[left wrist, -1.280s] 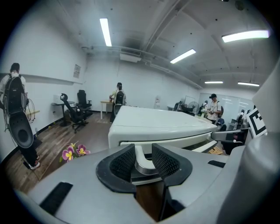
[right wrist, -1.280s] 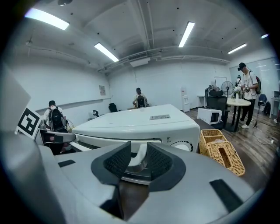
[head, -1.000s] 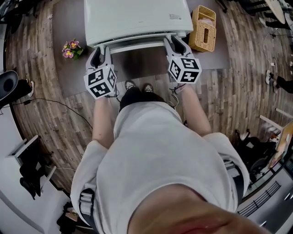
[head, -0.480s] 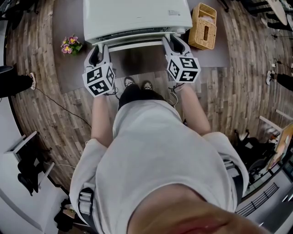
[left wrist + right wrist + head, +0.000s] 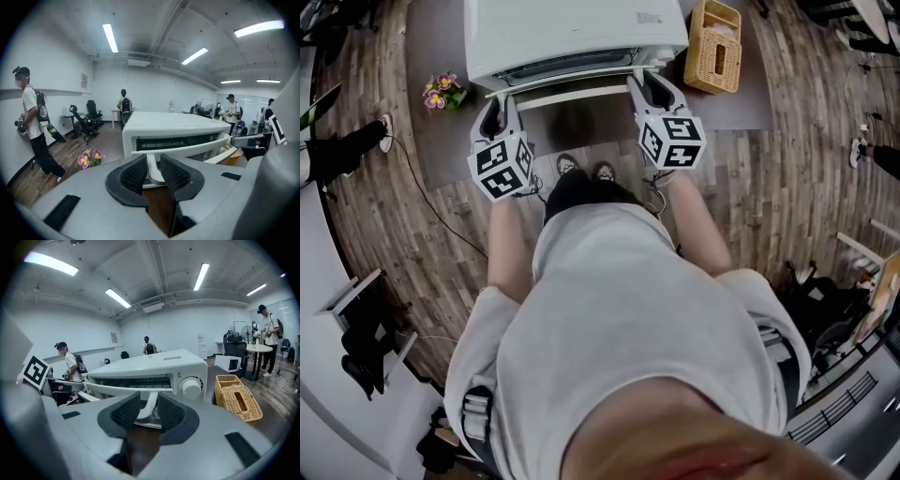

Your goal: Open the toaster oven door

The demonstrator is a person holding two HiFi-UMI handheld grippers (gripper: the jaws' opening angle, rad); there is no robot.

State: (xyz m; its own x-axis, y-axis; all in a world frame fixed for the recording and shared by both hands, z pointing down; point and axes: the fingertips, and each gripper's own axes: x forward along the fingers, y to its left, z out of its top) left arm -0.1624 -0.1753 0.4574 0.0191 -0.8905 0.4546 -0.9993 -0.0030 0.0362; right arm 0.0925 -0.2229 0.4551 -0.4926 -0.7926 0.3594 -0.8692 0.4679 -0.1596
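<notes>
The white toaster oven (image 5: 572, 37) stands on a dark mat in front of me, its door tipped slightly outward with a dark slot above it. The white door handle (image 5: 572, 97) runs across the front. My left gripper (image 5: 495, 105) is at the handle's left end. In the left gripper view the handle's curved end post (image 5: 151, 165) sits between that gripper's pads (image 5: 135, 174) as the jaws close onto it. My right gripper (image 5: 643, 82) is shut on the right end post (image 5: 146, 405), just below the oven's round knob (image 5: 191, 387).
A wicker basket (image 5: 715, 54) stands right of the oven, and a small bunch of flowers (image 5: 441, 92) lies to its left. The mat's edge (image 5: 431, 159) meets wooden floor. My own shoes (image 5: 581, 171) are just below the door. Several people stand around the room, one at the left (image 5: 33, 122).
Both grippers have drifted slightly up and left in the head view along with the handle. The dark slot above the door looks a little wider.
</notes>
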